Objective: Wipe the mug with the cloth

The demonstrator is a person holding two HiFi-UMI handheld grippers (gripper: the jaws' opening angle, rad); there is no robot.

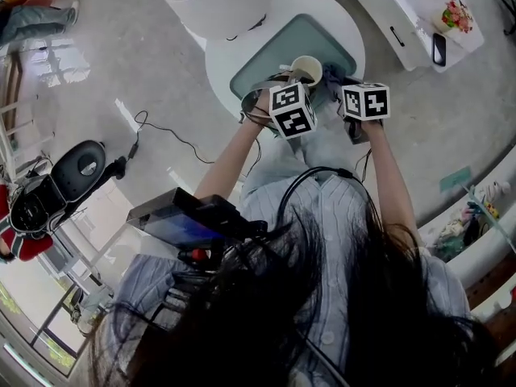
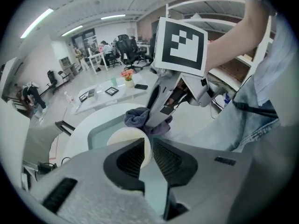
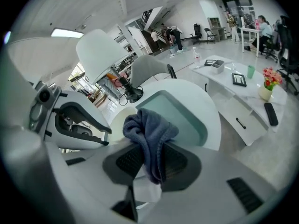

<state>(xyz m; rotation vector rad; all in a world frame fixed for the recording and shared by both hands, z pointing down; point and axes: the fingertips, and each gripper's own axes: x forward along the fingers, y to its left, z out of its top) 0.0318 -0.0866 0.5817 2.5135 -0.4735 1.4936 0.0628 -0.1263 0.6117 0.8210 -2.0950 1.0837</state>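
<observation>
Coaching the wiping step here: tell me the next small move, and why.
Probably press the cloth onto the rim of the mug and rub along it. The left gripper is shut on the mug's wall, holding it, and the cloth, pinched in the right gripper, sits close by that rim.

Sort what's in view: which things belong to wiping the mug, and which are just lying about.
For the job:
mug, its wall pinched by the left gripper
cloth, clamped in the right gripper

Lying about:
lamp shade
flower vase and picture frame on the side table
</observation>
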